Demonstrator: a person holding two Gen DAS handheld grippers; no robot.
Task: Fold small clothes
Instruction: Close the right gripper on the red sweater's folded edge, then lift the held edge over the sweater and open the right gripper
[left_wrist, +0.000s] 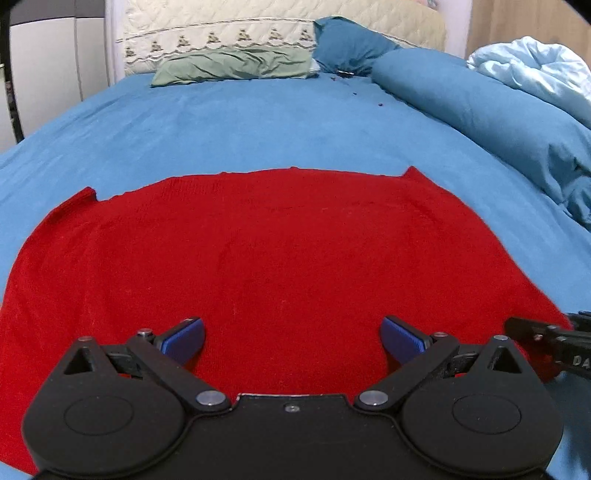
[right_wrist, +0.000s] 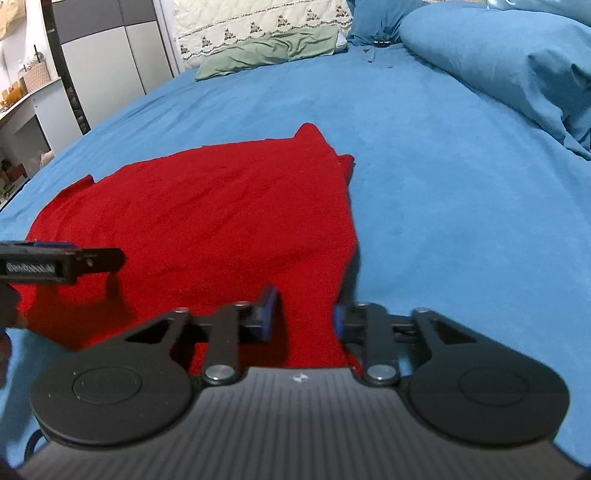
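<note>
While the red knit (left_wrist: 280, 251) lies flat on the bed (left_wrist: 258, 122), short of the pillows (left_wrist: 236, 66), a shallow bite could take only the top layer and drag it askew. The left gripper (left_wrist: 291, 338) hovers low over the knit's near edge, fingers wide. The right gripper (right_wrist: 303, 314) straddles its right edge, fingers narrower, gripping nothing.

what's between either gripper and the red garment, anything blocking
Nothing visible. The red garment lies spread flat on the blue bedsheet, directly under both open grippers. The left gripper and right gripper hover at its near edge; the pillows sit far behind.
</note>
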